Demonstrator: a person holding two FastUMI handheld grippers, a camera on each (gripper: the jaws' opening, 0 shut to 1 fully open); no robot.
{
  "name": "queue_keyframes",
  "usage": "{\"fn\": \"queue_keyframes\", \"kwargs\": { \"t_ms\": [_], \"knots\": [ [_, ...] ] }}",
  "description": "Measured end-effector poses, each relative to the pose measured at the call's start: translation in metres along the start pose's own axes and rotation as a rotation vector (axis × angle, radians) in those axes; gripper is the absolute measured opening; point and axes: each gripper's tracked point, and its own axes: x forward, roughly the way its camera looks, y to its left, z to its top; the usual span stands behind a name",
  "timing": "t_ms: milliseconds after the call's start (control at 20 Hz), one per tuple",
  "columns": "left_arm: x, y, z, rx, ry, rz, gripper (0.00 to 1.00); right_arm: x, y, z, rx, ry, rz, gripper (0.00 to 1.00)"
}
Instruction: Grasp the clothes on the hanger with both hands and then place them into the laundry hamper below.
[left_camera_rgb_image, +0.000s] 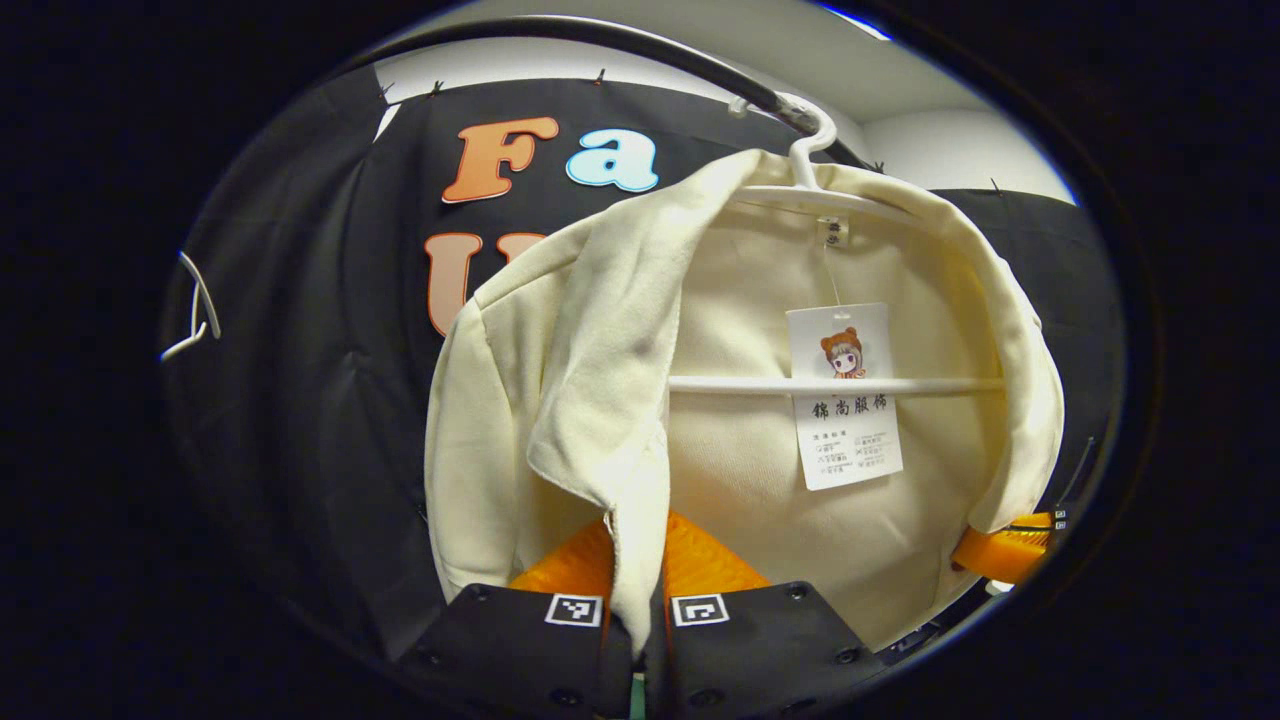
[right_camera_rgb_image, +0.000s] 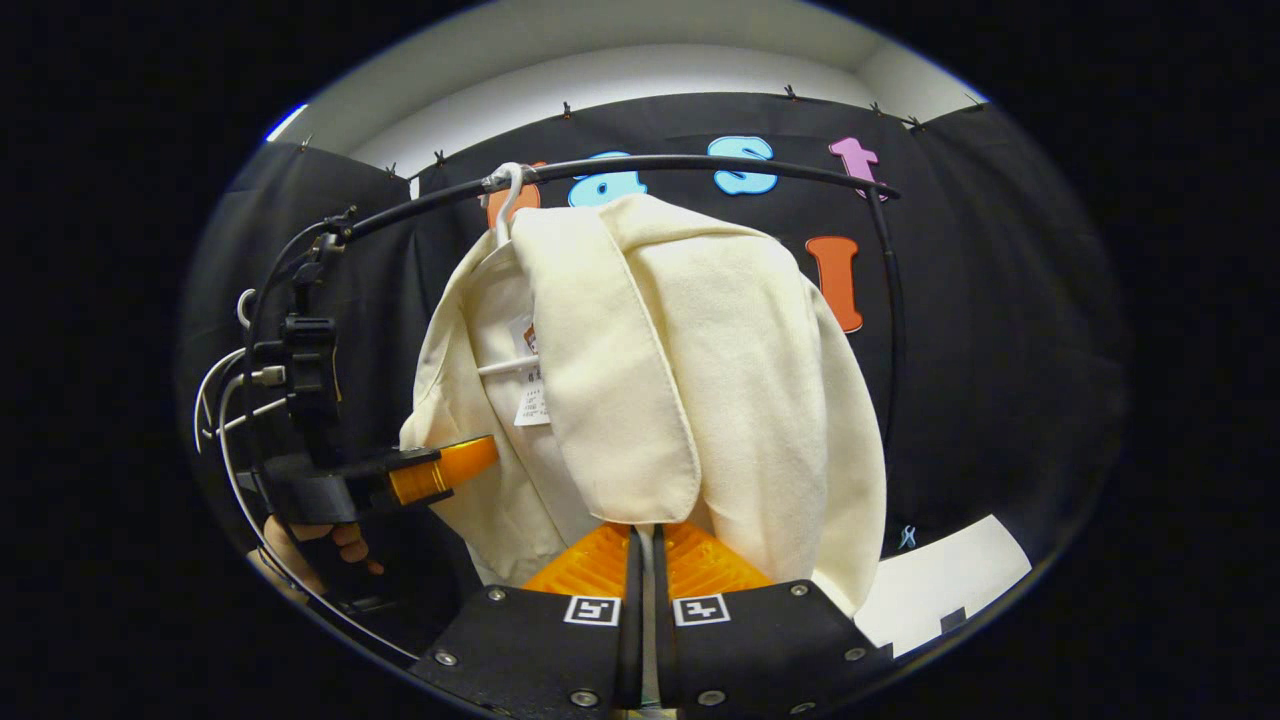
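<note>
Cream jacket (left_camera_rgb_image: 600, 400) pinched between both grippers.

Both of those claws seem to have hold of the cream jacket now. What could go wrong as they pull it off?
The cream jacket hangs on a white hanger hooked over the black rail. Pulled down, the hanger might come along or snag the collar. Each gripper, left and right, pinches only a thin front edge, so the fabric could slip from the jaws. The paper tag may catch on the hanger's bar.

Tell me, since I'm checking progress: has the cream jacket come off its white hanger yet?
No: in the left gripper view the cream jacket hangs on the white hanger, whose hook sits over the black rail.
</note>
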Motion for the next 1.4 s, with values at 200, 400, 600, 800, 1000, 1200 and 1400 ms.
{"fn": "queue_keyframes", "kwargs": {
  "t_ms": [200,400,600,800,1000,1200,1400],
  "knots": [
    [-0.023,-0.003,0.015,0.052,-0.043,-0.049,0.11,0.025,0.002,-0.006,-0.005,-0.003,-0.008,0.10],
    [-0.037,0.020,0.022,0.076,-0.030,-0.015,0.11,0.038,0.016,-0.005,0.001,-0.002,-0.006,0.06],
    [-0.053,0.045,0.045,0.042,-0.058,-0.009,0.11,0.025,0.022,0.005,-0.006,-0.030,0.014,0.08],
    [-0.069,0.057,0.070,0.024,-0.088,-0.030,0.11,0.023,0.017,0.005,0.029,-0.055,-0.003,0.10],
    [-0.073,0.075,0.078,0.040,-0.103,-0.032,0.11,0.011,0.021,0.013,0.061,-0.079,-0.041,0.02],
    [-0.085,0.103,0.089,0.050,-0.132,-0.018,0.11,-0.014,0.019,0.033,0.082,-0.112,-0.048,0.00],
    [-0.092,0.095,0.109,0.004,-0.158,-0.078,0.11,-0.017,0.005,0.027,0.122,-0.100,-0.082,0.01]
  ]
}}
